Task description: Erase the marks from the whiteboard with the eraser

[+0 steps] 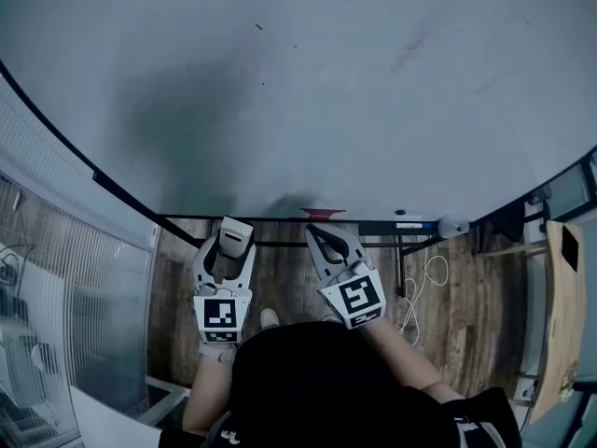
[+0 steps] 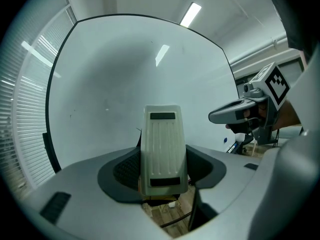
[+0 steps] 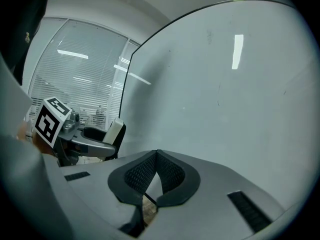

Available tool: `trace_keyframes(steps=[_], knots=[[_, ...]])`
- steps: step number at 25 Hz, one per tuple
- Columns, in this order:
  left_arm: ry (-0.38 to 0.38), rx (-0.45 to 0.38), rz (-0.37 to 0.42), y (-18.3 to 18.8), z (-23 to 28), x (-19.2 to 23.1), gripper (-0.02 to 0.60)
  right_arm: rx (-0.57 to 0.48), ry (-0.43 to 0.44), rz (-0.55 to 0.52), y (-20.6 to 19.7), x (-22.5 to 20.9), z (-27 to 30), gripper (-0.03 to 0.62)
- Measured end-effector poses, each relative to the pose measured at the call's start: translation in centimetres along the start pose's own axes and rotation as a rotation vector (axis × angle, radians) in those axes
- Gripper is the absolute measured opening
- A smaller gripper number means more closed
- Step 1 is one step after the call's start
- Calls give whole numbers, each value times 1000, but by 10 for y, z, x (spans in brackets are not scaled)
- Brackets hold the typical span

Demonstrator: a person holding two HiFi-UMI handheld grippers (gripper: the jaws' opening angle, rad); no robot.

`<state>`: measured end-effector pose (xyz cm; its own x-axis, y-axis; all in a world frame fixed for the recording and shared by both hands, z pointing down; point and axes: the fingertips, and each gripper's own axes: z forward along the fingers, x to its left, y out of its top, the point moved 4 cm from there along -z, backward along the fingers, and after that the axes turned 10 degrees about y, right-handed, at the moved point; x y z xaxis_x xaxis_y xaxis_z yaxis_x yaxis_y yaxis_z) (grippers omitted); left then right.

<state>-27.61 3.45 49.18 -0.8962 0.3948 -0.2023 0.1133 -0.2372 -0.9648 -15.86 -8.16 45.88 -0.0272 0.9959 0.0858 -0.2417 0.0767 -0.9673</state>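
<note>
**Q:** Where is the eraser [image 2: 162,149], and what holds it?
**A:** It sits between the jaws of the left gripper [image 1: 230,246], which clamp its two long sides. Its pale ribbed back faces that gripper's camera, and its long axis runs along the jaws and points at the board [image 1: 308,110].

**Q:** And the right gripper [image 3: 156,156]?
**A:** Its jaws are pressed together at the tips with nothing between them. It hangs just beside the left, and both are low, near the tray [image 1: 373,226] on the board's lower edge.

**Q:** What is to be wiped, and which way from the eraser?
**A:** Up and to the right. The head view shows a faint smudge [image 1: 408,59] high on the right half and a short dash [image 1: 258,27] high above the eraser, both well apart from it. The right gripper is nearer the smudge, but the left has the tool. The likely move is a reach up and across with the left.

**Q:** Is the eraser on the board?
**A:** It appears to be apart from it; no view shows contact.

**Q:** What does one view add?
**A:** The right gripper view shows thin strokes [image 3: 218,96] that the left gripper view, with its near-blank board, does not. It also gives the eraser [image 3: 114,130] side-on. Only the head view sets both grippers against the board's edge
</note>
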Motion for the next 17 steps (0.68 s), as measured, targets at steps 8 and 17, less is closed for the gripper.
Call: trace_keyframes(steps=[8,17], knots=[[-33,-4,-3,3,6,-6,265,22,-36,11,-4,-5,-6,26],[-47,-15,-5,4,7,-8,265,24,-51,17,-6,-6,-9,26]])
